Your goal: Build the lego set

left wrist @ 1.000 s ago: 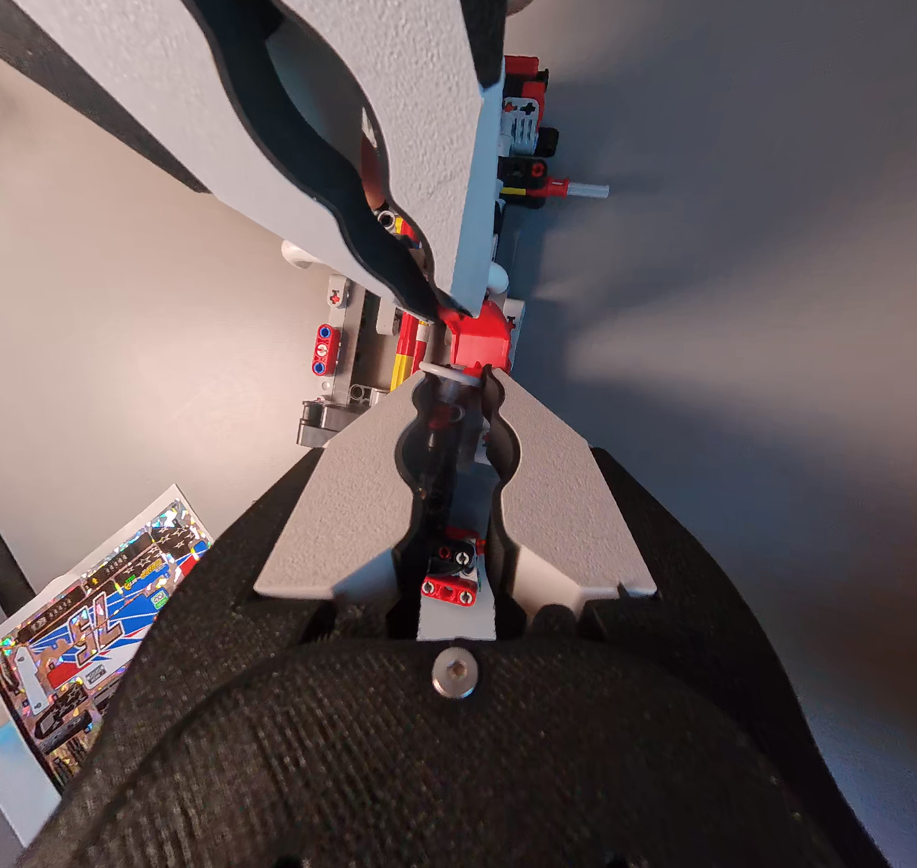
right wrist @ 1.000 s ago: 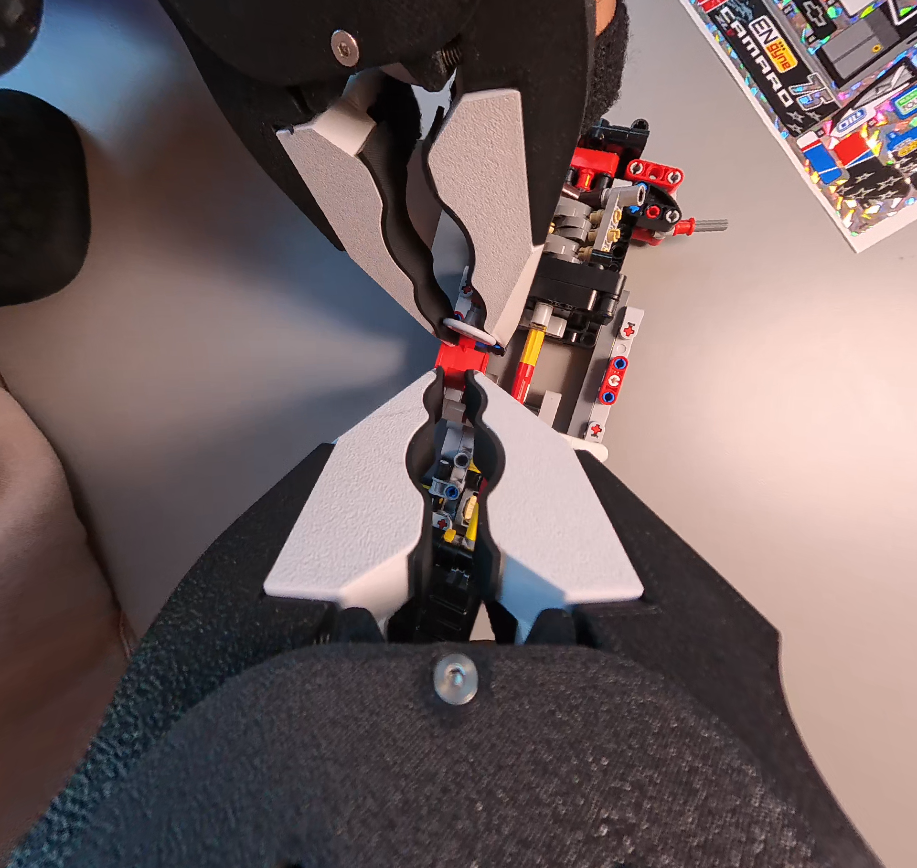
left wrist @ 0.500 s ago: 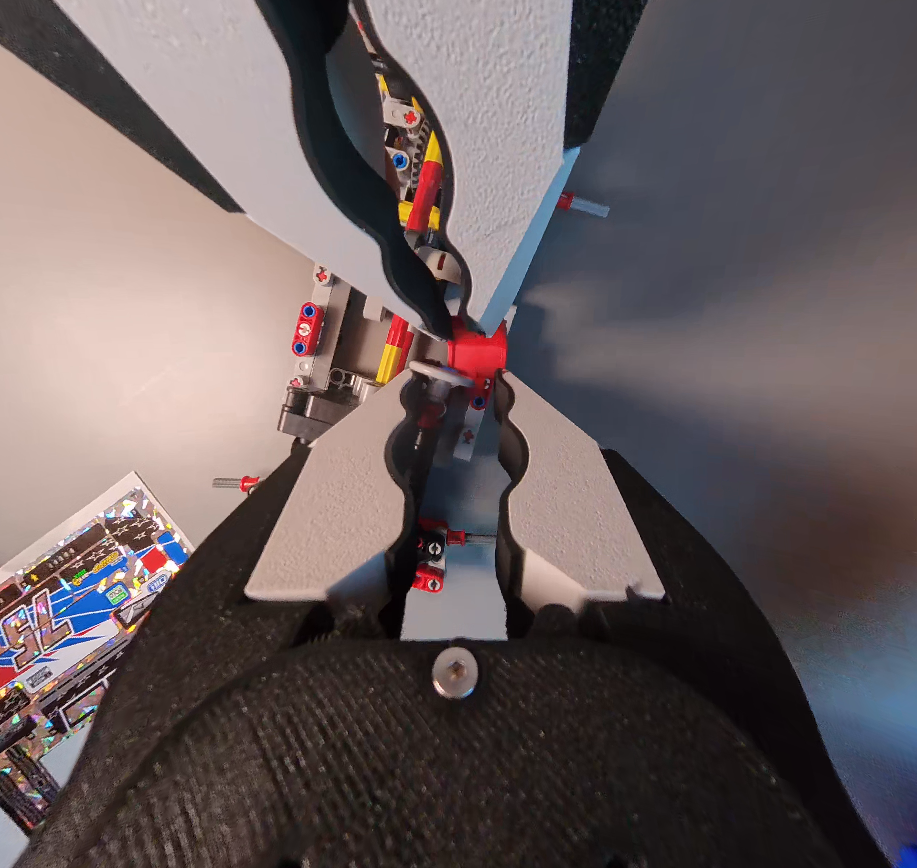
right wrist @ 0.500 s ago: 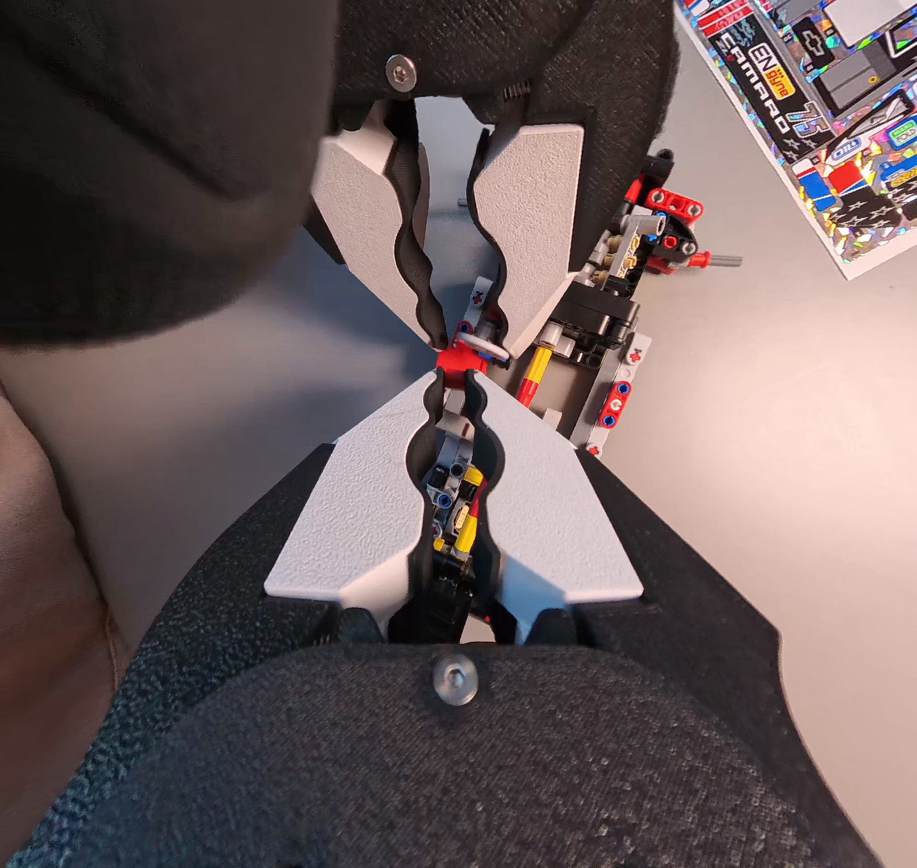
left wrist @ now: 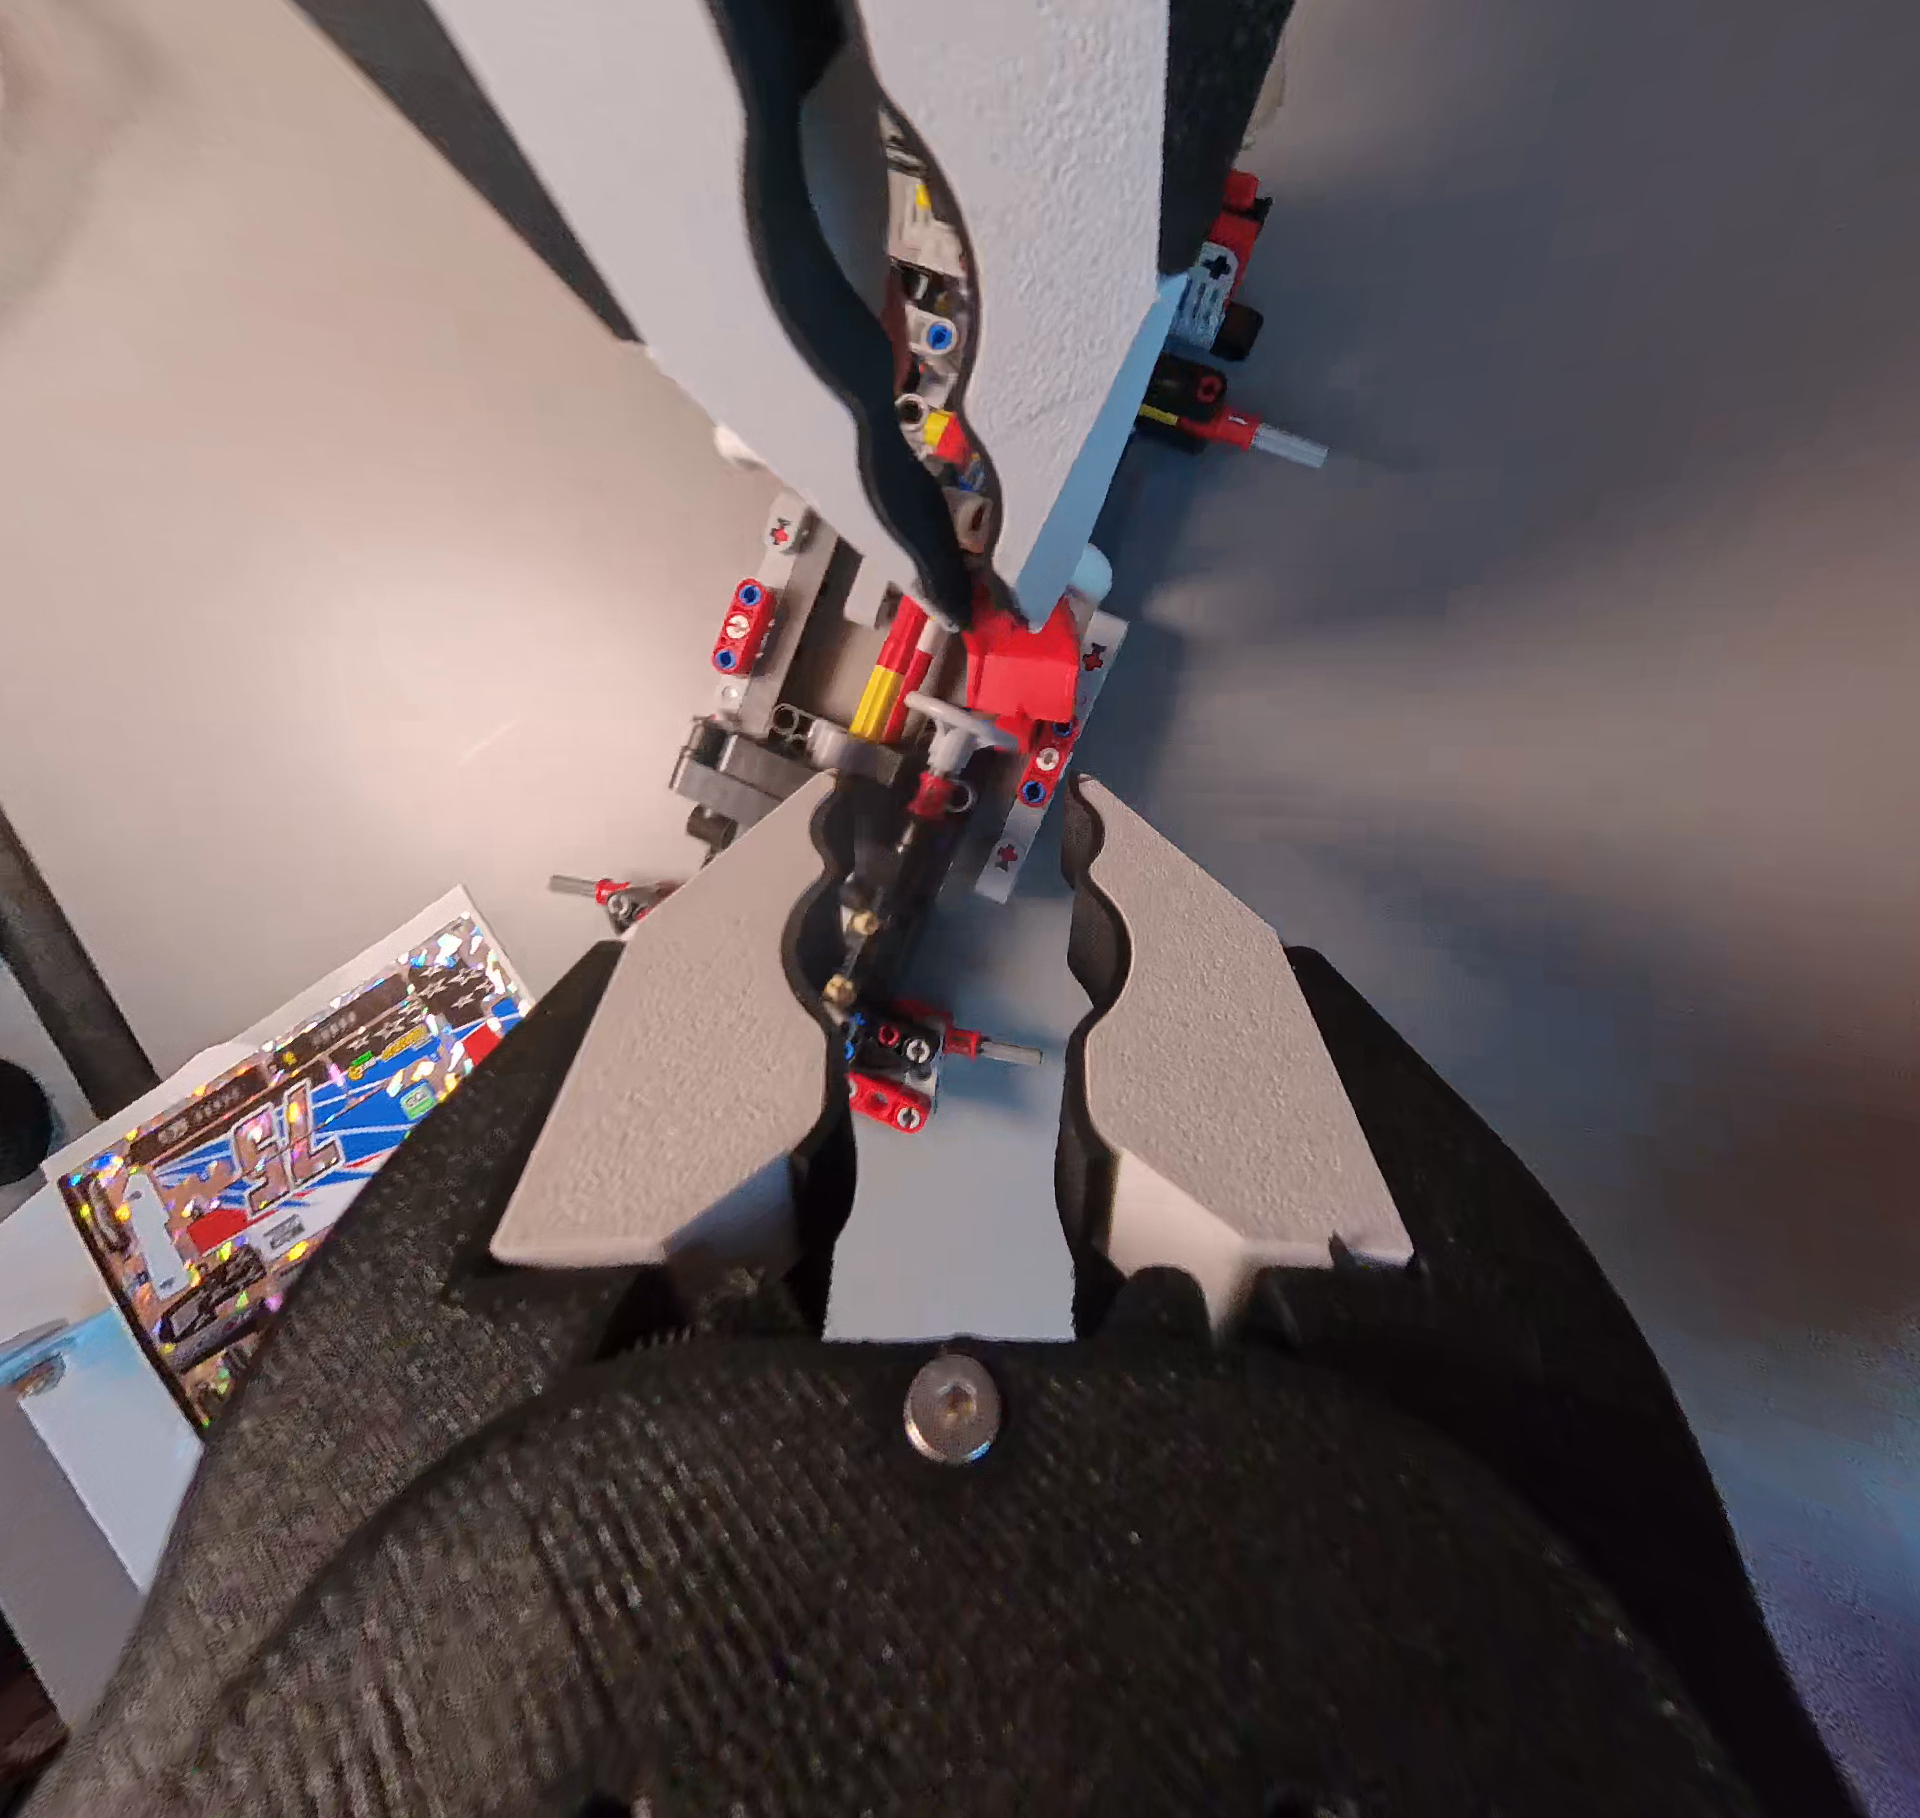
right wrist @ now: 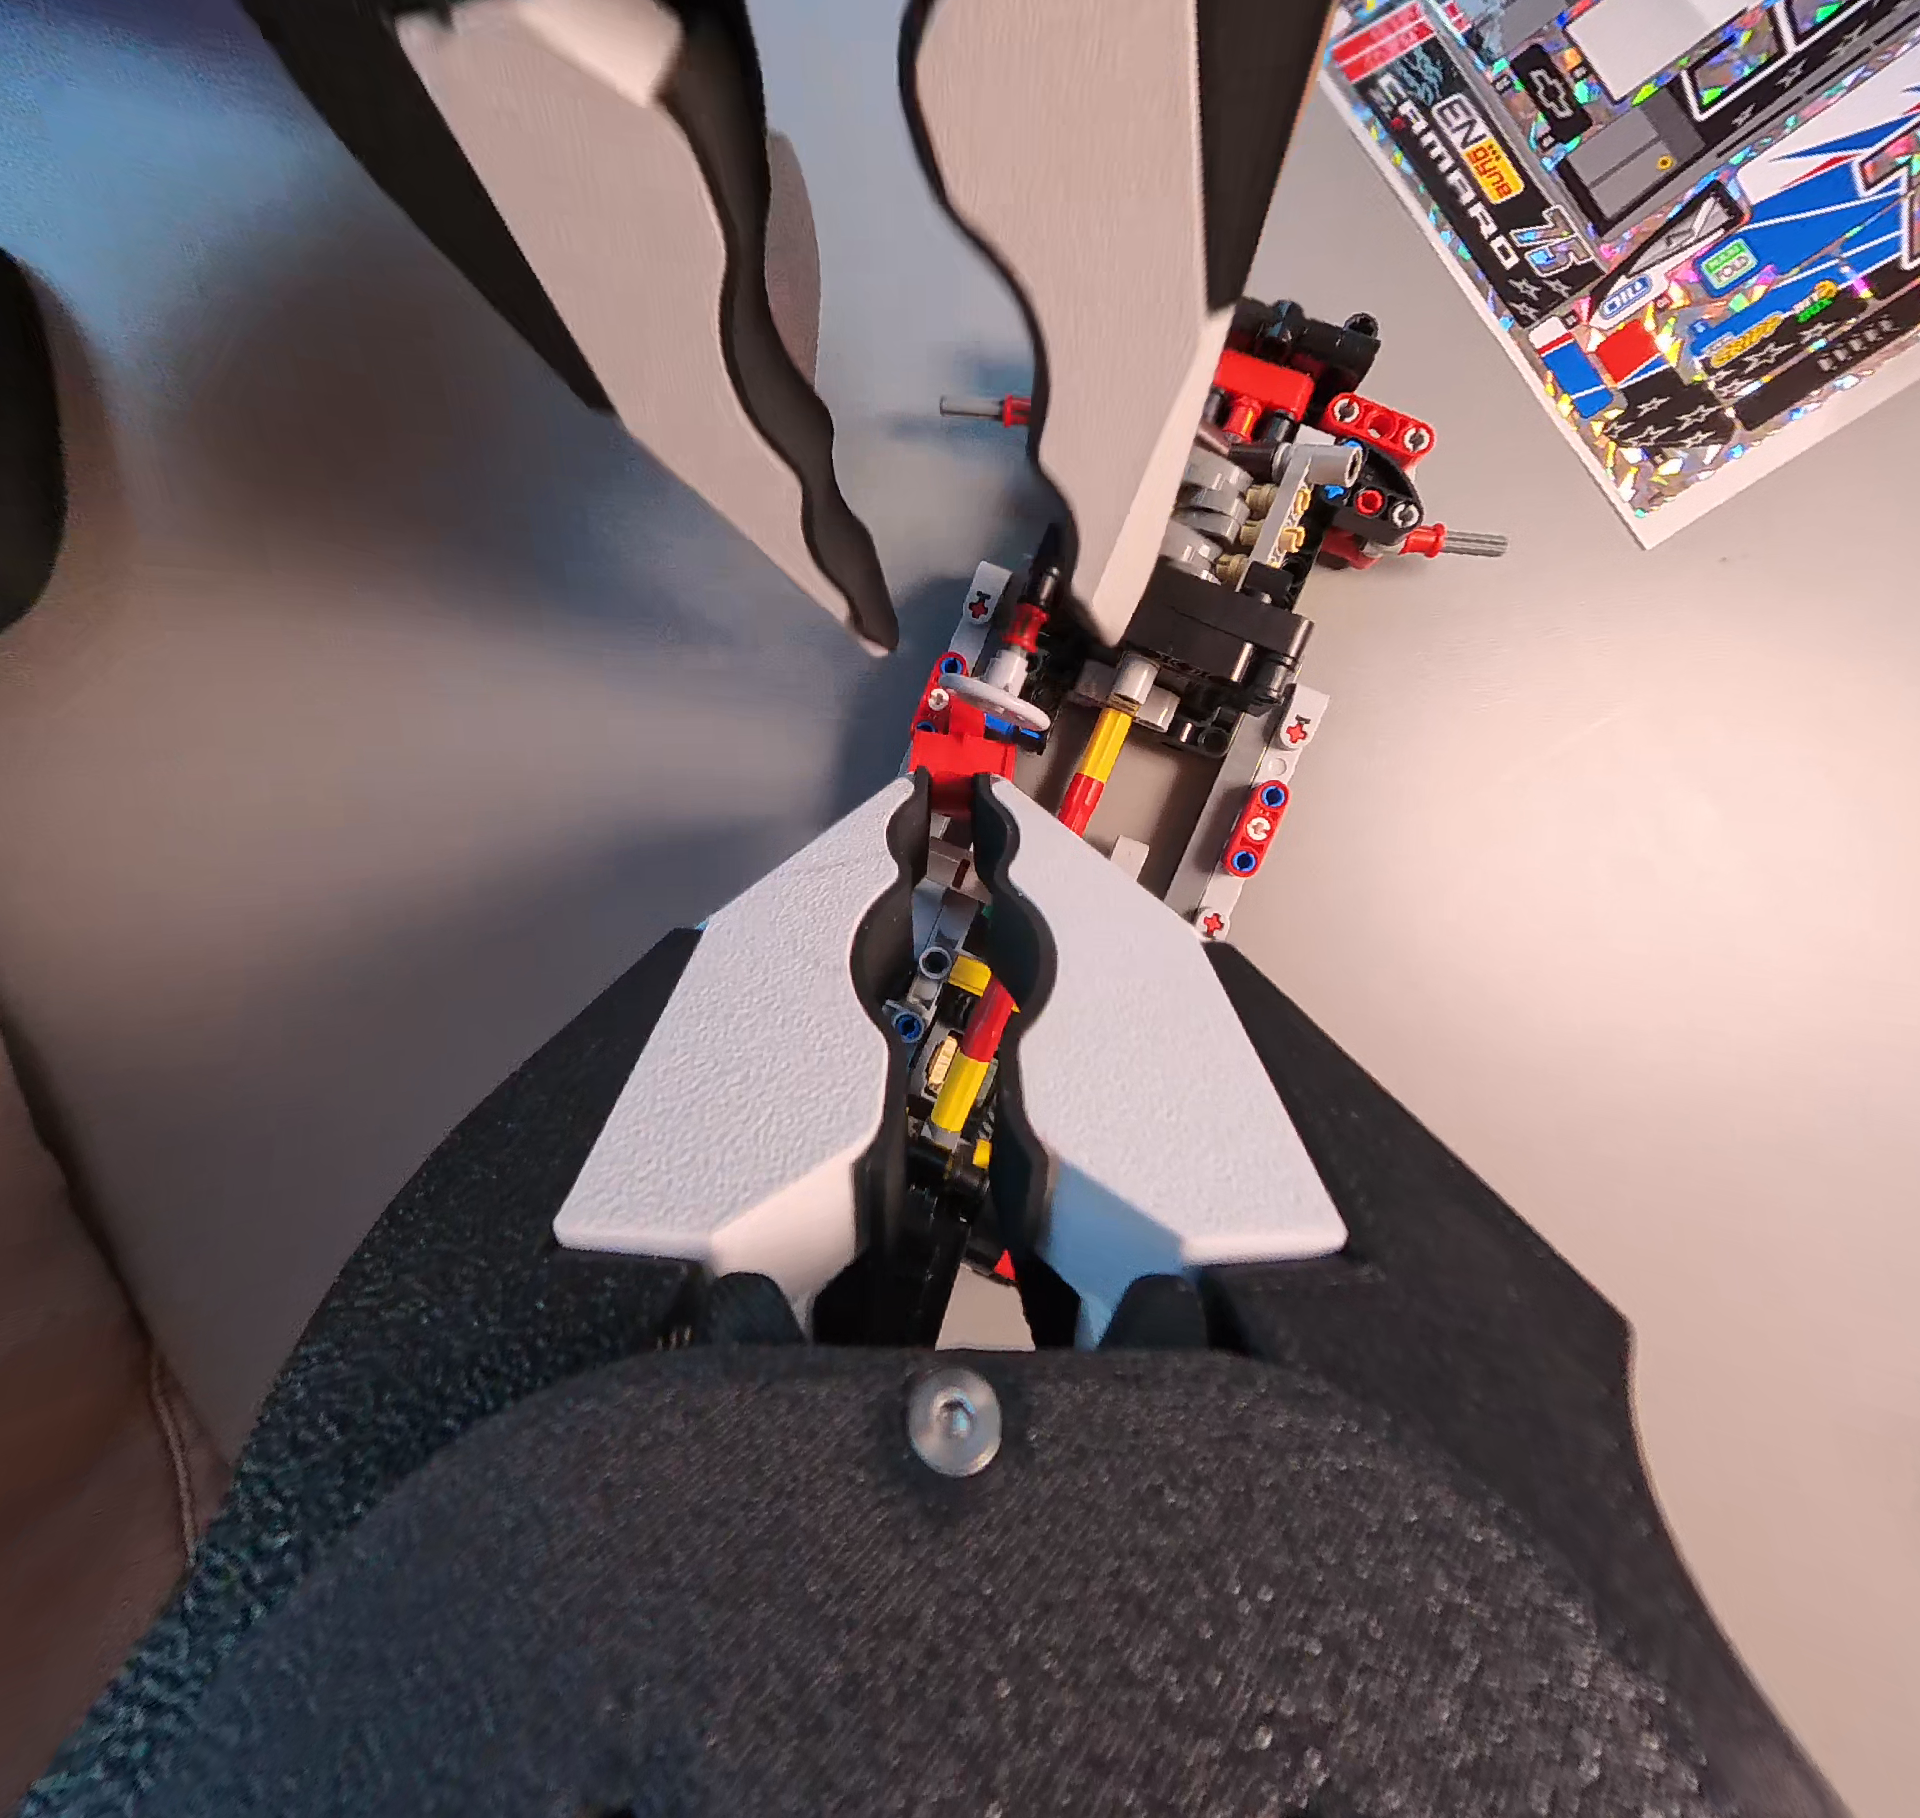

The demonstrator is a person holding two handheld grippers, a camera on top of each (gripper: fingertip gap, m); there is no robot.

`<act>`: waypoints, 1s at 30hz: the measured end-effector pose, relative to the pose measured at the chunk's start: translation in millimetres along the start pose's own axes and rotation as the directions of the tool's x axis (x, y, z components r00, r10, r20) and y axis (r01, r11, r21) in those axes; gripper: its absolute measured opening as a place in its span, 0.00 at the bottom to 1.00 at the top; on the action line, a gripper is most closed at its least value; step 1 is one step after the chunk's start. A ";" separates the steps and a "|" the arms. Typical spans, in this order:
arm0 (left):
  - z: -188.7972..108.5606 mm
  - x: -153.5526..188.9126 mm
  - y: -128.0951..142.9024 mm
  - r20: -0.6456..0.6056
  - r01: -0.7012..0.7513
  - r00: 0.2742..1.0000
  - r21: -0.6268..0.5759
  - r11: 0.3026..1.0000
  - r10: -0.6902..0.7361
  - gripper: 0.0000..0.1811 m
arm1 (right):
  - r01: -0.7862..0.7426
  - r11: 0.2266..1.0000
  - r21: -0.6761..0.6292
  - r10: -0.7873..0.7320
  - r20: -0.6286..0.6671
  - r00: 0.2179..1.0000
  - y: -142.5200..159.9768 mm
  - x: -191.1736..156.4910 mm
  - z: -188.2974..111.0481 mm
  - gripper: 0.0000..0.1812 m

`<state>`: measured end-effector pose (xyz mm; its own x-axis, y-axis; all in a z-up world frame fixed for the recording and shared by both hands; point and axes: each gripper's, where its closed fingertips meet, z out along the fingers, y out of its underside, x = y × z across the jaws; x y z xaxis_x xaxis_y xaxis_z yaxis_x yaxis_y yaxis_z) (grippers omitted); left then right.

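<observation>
Grey tabletop (left wrist: 312, 573) bears lego chassis (left wrist: 821, 688), sticker sheet (left wrist: 301, 1124)

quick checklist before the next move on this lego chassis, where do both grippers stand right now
1. Right gripper shut on the red seat piece: ok.
2. Left gripper open and off the build: ok, fingers apart either side of the chassis.
3. Seat pressed fully home: cannot tell, fingertips hide its base.
4. Steering wheel clear of the right fingertips: ok.
5. Chassis flat on the table: cannot tell.
6. Sticker sheet away from the work: ok.
</observation>
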<state>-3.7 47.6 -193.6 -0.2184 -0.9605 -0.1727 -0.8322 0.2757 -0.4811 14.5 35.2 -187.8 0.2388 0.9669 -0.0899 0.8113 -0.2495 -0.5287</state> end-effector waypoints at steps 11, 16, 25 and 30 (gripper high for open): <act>18.9 -37.3 38.7 0.002 0.092 0.996 -0.080 0.992 -0.093 0.42 | -0.006 1.000 -0.028 0.005 -0.021 1.000 -0.6 4.1 -0.2 0.03; 12.6 -47.3 33.2 0.004 0.061 0.998 -0.076 0.995 -0.061 0.41 | -0.005 0.999 -0.040 0.005 0.015 1.000 5.0 5.9 -2.8 0.03; 26.4 -47.0 31.8 -0.066 -0.010 0.998 -0.174 0.985 -0.001 0.36 | 0.045 0.998 -0.052 -0.043 0.032 0.999 6.6 5.0 -3.3 0.03; 17.2 -22.7 36.8 -0.019 0.107 0.994 -0.158 0.982 -0.112 0.33 | 0.116 0.990 -0.084 -0.112 0.055 0.992 12.8 1.6 -8.5 0.03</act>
<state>-20.6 80.1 -222.1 -0.1338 -0.9858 -0.1014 -0.9207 0.1615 -0.3554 29.8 33.2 -187.6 0.1166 0.9902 -0.0768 0.8756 -0.1390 -0.4626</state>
